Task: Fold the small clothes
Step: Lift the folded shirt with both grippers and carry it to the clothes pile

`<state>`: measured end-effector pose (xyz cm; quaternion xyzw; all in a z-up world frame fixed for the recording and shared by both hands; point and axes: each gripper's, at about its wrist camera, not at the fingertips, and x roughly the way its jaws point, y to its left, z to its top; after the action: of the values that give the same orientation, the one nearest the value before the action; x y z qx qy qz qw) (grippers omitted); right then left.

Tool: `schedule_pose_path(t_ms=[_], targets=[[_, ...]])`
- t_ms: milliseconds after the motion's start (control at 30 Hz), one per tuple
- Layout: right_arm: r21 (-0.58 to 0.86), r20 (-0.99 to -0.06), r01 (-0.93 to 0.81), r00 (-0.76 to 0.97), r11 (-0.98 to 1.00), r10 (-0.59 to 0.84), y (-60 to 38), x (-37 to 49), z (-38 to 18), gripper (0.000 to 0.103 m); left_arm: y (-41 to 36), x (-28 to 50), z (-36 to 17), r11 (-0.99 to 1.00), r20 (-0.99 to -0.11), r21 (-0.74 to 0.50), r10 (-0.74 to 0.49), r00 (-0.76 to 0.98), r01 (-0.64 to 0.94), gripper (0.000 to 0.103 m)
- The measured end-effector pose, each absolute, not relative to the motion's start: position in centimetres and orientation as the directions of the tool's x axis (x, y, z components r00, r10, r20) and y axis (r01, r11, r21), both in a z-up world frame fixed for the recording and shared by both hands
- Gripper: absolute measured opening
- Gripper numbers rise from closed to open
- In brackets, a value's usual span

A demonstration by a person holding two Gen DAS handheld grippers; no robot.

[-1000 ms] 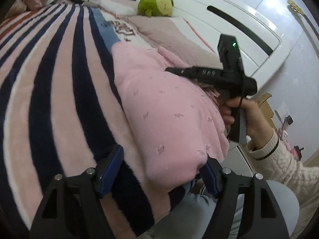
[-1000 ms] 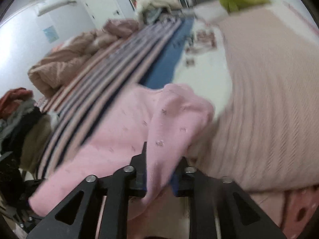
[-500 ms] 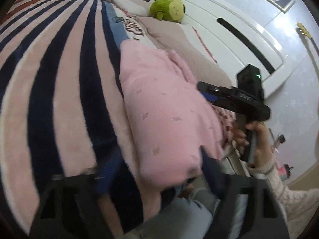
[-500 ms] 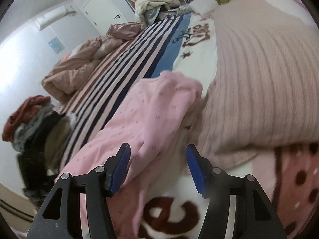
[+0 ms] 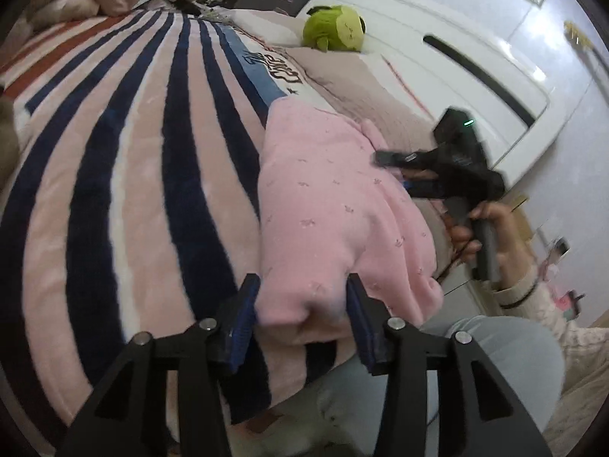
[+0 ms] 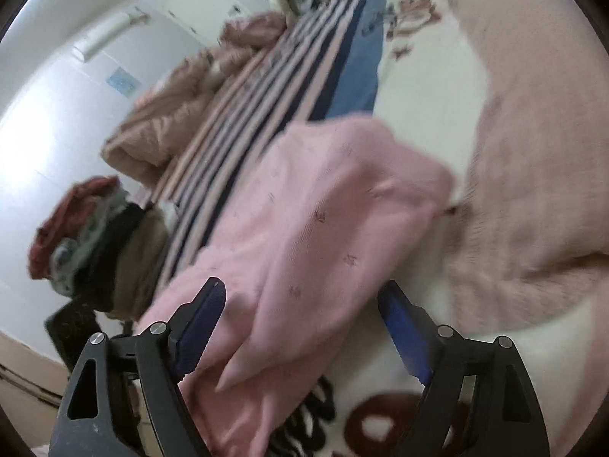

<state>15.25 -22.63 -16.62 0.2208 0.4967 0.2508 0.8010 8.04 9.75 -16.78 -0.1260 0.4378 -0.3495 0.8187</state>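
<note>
A small pink garment with a tiny print lies folded on the striped blanket at the bed's near edge. It also shows in the right wrist view. My left gripper has its jaws partly closed around the garment's near folded end, with the cloth bunched between the blue pads. My right gripper is open wide and empty above the garment's near side. In the left wrist view the right gripper hovers at the garment's right edge.
A green plush toy sits at the bed's far end by the white headboard. A beige knitted cover lies right of the garment. A pile of clothes sits off the bed's left side. My legs are below the edge.
My right gripper let go of the pink garment, opened wide and pulled back. My left gripper's jaws narrowed around the garment's near end.
</note>
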Motion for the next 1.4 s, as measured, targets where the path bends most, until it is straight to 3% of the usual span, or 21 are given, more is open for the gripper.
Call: schedule_pose_path(t_ms=[67,133,233,333,633,933,1200,1400], targets=[[0.609,-0.687,-0.188,0.361,0.771,0.631,-21.3,16.2,-17.4,0.079,10.2,8.0,-16.8,0.715,-0.615,-0.528,-0.694,0.374,0.459,0.041],[0.598,-0.689,-0.201,0.366,0.776,0.625,-20.3,16.8,-17.4,0.058,10.0,8.0,-16.8,0.712,-0.612,-0.529,-0.697,0.375,0.461,0.037],[0.583,-0.703,-0.182,0.376,0.792,0.604,-19.7,17.4,-17.9,0.034,9.4,8.4,-17.4,0.692,-0.591,-0.565,-0.719,0.365,0.449,0.026],[0.582,-0.690,-0.173,0.412,0.795,0.595,-19.4,17.4,-17.0,0.024,9.8,8.2,-16.2,0.694,-0.569,-0.562,-0.720,0.399,0.451,0.022],[0.483,-0.582,-0.356,0.553,0.800,0.597,-13.2,17.2,-4.2,0.023,12.9,5.7,-2.3,0.768,-0.469,-0.346,-0.639,0.610,0.539,0.022],[0.389,-0.405,-0.594,0.575,0.704,0.710,0.8,17.0,12.1,0.023,24.0,0.4,12.5,0.896,-0.333,-0.204,-0.442,0.833,0.394,0.022],[0.456,-0.387,-0.689,0.417,0.564,0.822,14.8,18.7,15.8,0.023,34.9,-3.6,15.5,0.953,-0.331,-0.247,-0.254,0.909,0.176,0.022],[0.445,-0.525,-0.690,0.315,0.571,0.791,24.5,20.5,11.3,0.024,42.0,-3.5,10.9,0.937,-0.411,-0.347,-0.194,0.891,0.044,0.023]])
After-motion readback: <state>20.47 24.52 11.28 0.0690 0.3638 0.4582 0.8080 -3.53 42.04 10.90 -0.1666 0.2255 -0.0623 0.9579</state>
